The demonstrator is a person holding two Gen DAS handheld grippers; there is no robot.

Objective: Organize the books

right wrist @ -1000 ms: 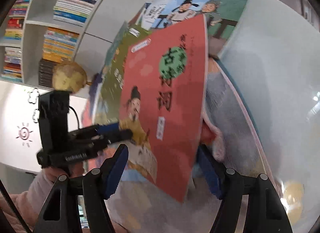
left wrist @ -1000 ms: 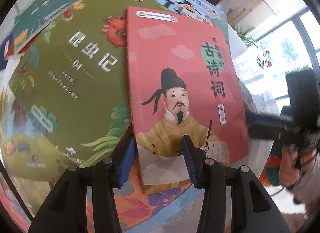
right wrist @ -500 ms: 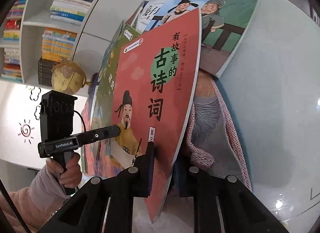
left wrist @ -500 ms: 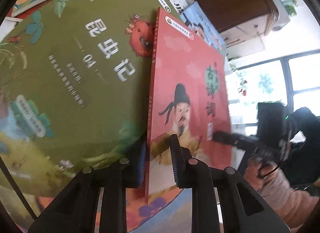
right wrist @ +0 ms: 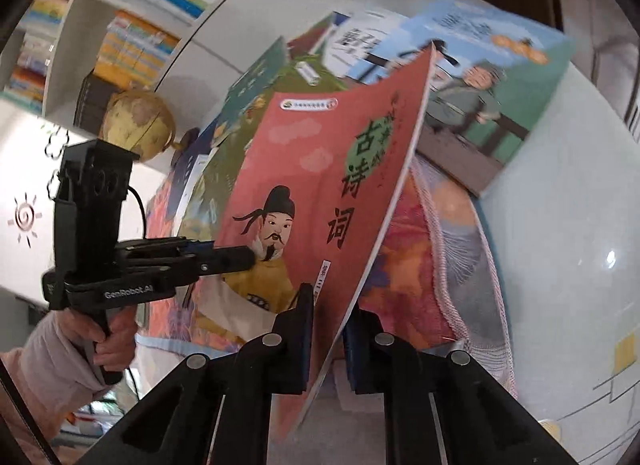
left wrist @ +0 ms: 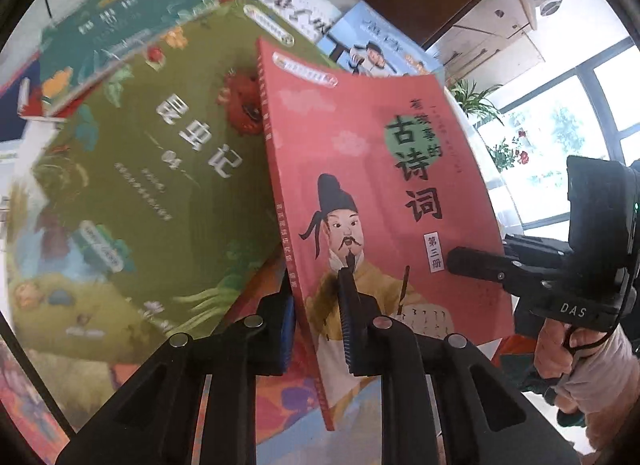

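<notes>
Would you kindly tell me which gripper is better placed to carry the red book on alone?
Left, probably. The left gripper clamps the red book at its stiff spine; the right gripper pinches the loose page edge, where the cover bends.

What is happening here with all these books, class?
A person holds a gripper in each hand, and both are clamped on one red book. The left gripper pinches it near the spine, the right gripper near the open edge, so it is tilted up off the pile. A green book and a blue book lie underneath on the white table.
</notes>
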